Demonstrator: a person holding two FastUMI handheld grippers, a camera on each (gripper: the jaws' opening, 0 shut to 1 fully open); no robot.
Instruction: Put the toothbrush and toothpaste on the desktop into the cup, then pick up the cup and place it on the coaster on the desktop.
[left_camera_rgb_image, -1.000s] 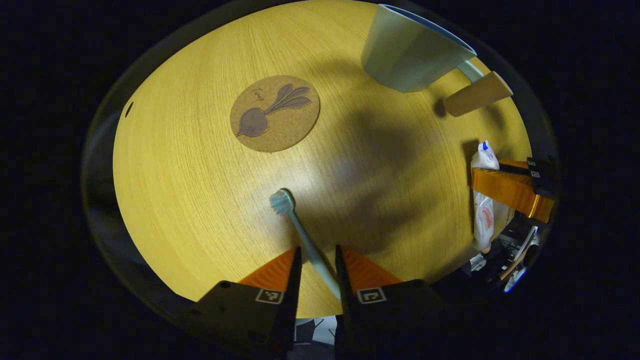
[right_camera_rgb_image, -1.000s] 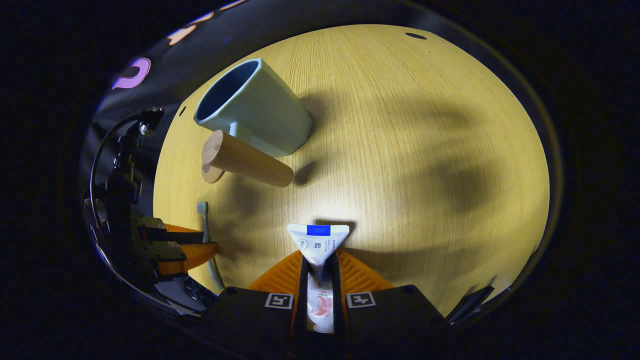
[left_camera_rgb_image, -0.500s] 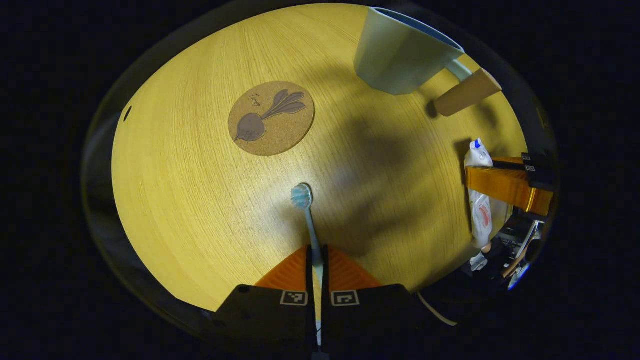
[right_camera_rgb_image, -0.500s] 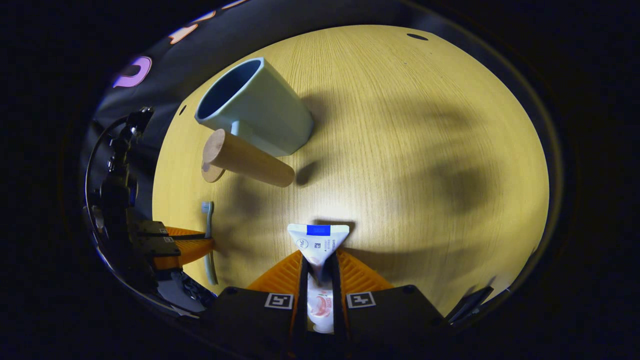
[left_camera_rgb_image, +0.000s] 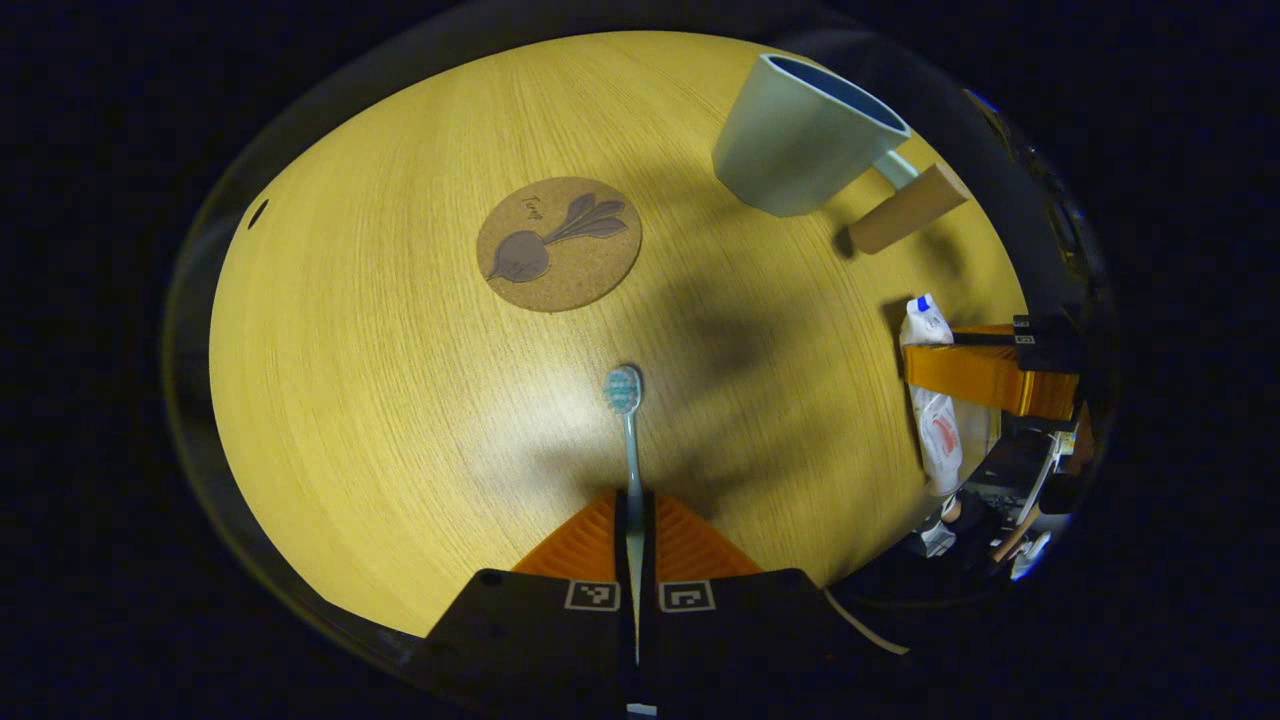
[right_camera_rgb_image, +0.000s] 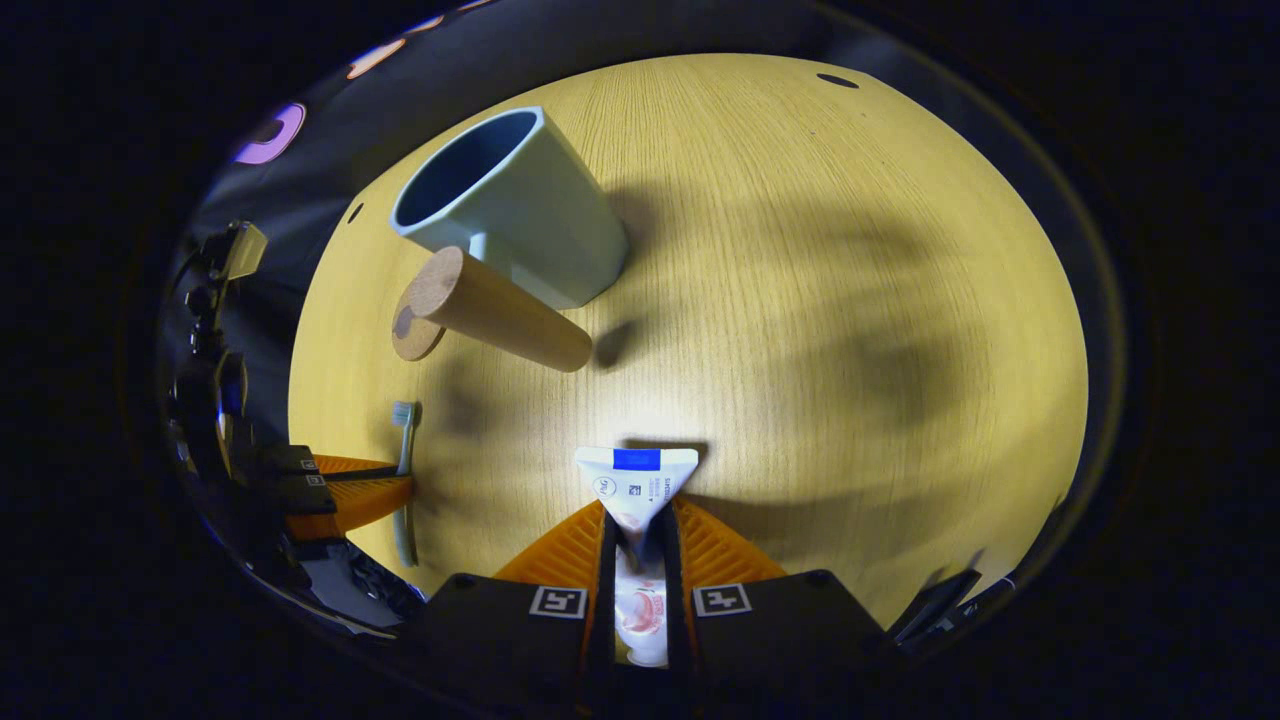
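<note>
At bottom centre, my left gripper clamps the toothbrush; my right gripper pinches the toothpaste. Cup sits upper right, so I lift both clear and drop them in upright.

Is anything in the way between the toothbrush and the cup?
Nothing visible blocks it. The left hand-held gripper is shut on the toothbrush, and only bare desktop lies between it and the cup. The coaster sits off to the left of that path.
</note>
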